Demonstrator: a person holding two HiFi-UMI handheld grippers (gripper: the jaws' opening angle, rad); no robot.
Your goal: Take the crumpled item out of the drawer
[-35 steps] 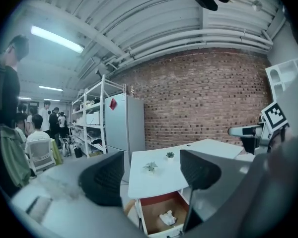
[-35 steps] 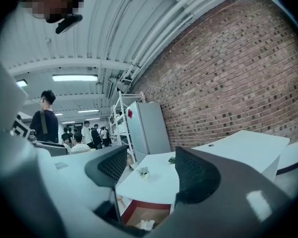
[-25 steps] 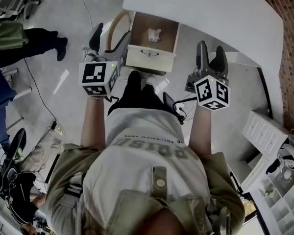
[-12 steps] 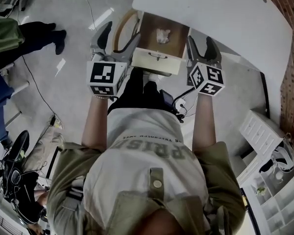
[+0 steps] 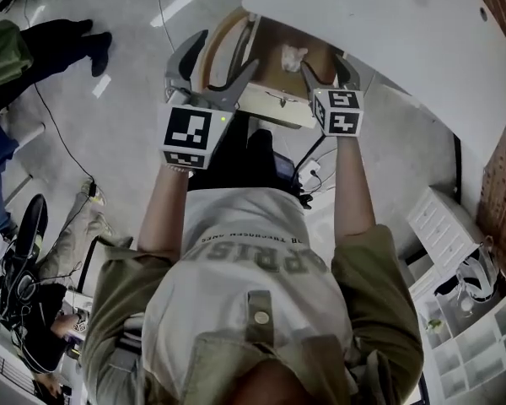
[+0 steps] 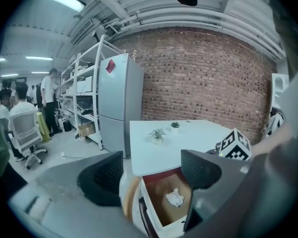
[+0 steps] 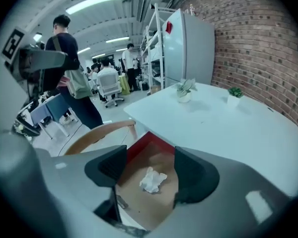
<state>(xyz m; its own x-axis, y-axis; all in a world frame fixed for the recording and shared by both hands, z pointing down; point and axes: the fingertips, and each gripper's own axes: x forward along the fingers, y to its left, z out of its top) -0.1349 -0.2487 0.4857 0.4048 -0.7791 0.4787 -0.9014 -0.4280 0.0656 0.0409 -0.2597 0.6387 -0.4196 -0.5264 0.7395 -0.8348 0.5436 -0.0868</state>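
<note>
A crumpled white paper ball point(image 5: 293, 56) lies on the brown floor of the open drawer point(image 5: 274, 108), which is pulled out from under the white desk point(image 5: 388, 32). My right gripper point(image 5: 327, 72) hangs open over the drawer's right front part. In the right gripper view the paper ball point(image 7: 152, 180) shows between and below the jaws, untouched. My left gripper point(image 5: 214, 62) is open and empty, left of the drawer. In the left gripper view the paper ball point(image 6: 175, 198) sits in the drawer point(image 6: 154, 209), down and to the right.
A curved wooden chair back point(image 5: 218, 40) stands just left of the drawer, under the left gripper. Small potted plants point(image 7: 185, 89) sit on the desk. A person point(image 5: 42, 53) stands at the far left. Cables point(image 5: 308, 174) lie on the floor, and white shelving point(image 5: 455, 218) is at the right.
Both grippers have moved forward toward the drawer. The right one shifted left and now hangs over the drawer's front; the left one reached the chair back. Both stayed open.
</note>
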